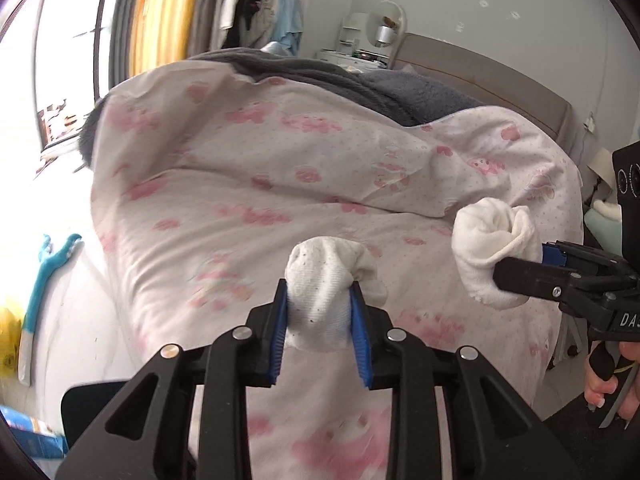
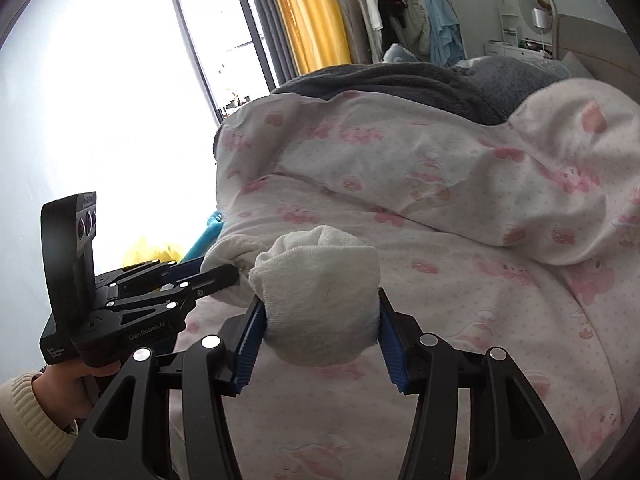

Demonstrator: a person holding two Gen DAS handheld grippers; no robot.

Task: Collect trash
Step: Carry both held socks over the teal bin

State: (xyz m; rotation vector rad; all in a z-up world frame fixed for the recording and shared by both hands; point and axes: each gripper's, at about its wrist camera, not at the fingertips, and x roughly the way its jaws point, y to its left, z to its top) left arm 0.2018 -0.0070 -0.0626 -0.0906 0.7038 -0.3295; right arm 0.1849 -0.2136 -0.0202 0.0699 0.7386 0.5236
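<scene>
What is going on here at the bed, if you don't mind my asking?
A person holds a handheld gripper in each hand above a bed covered by a pink-patterned duvet. The left gripper is shut on a speckled white sock, and the right gripper is shut on a cleaner rolled white sock. Both socks are lifted clear of the duvet.

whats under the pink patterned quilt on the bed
At the far edge of the quilt a grey blanket pokes out from beneath it. Whatever else lies under the quilt, mattress included, is covered.

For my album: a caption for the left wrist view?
Left gripper clamps a white sock above the pink-patterned duvet.
</scene>
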